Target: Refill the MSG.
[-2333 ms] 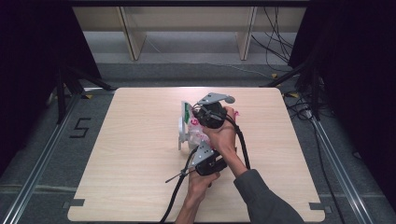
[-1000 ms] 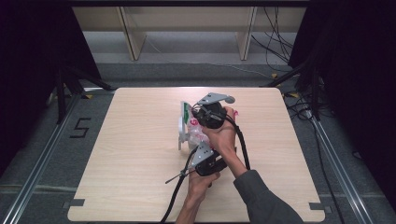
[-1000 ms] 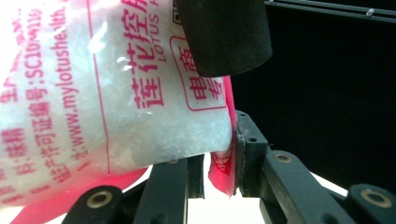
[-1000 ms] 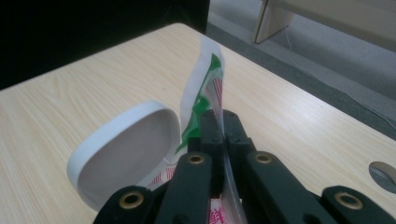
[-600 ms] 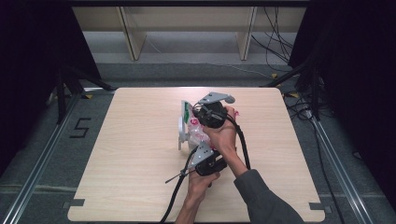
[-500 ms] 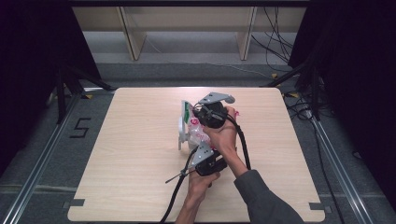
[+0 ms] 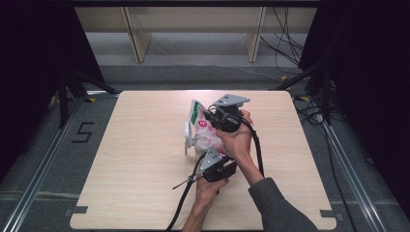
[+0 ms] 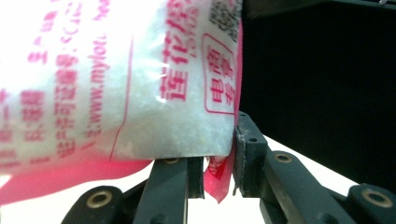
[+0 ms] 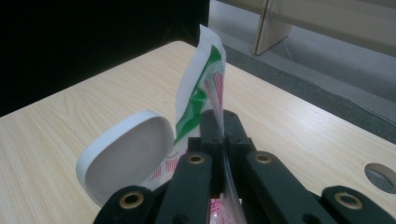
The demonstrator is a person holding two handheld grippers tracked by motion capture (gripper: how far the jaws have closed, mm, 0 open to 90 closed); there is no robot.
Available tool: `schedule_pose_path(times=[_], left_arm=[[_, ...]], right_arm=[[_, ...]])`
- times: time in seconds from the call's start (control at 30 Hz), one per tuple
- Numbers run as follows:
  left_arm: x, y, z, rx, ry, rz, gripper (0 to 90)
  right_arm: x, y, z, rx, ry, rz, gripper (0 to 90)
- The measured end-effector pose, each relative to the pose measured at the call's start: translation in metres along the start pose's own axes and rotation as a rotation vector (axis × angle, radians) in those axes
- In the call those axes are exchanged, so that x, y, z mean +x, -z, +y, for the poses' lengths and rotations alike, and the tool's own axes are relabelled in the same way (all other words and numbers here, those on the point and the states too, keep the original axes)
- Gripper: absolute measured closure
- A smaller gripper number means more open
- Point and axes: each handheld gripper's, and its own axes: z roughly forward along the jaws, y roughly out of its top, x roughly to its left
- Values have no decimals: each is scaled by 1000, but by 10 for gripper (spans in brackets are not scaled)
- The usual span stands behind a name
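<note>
Near the middle of the worktop [image 7: 125,159], a person holds a clear bag [image 7: 205,130] of white grains printed in pink and green, lifted between two grippers. The right gripper [image 7: 212,118], at the far end of the bag, has its jaws pressed together on the bag's thin green-and-white top edge, which stands upright between them in the right gripper view. The left gripper [image 7: 212,162], nearer the person, pinches the pink bottom seam of the bag between its jaws. A white bowl [image 9: 123,156] rests tilted on the worktop just beside the bag, its hollow facing the right gripper.
</note>
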Motion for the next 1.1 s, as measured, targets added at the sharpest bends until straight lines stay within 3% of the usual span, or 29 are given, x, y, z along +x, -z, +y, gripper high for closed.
schedule_pose_path(times=[0.23,0.4,0.43,0.53,0.7,0.73,0.8,0.83,0.9,1.0,1.03,1.07,1.1], left_arm=[[2,-2,-5,20,8,6,745],[2,-1,-6,12,37,1,722],[3,0,-6,15,35,4,717],[4,0,-7,19,35,8,702],[3,-1,-9,34,24,16,684],[4,0,-9,44,14,19,680],[3,-1,-10,39,21,21,669],[2,-1,-10,33,27,16,665],[4,1,-8,47,8,24,651],[3,2,-8,36,30,23,630],[5,3,-8,53,14,31,615],[4,2,-8,36,34,23,610],[5,4,-7,45,34,28,601]], right_arm=[[-7,8,-3,-38,-27,-7,900],[-12,16,-3,-56,3,-3,900],[-11,18,-3,-57,-28,-3,900],[-14,23,-6,-83,-23,6,900],[-17,35,-12,-104,-66,16,900],[-19,36,-13,-123,-46,29,900],[-18,42,-15,-118,-83,35,900],[-19,43,-15,-130,-66,43,900],[-19,48,-16,-136,-80,29,900],[-21,49,-16,-149,-72,31,900],[-22,49,-16,-149,-74,27,900],[-23,49,-16,-156,-63,32,900],[-21,50,-17,-148,-102,35,900]])
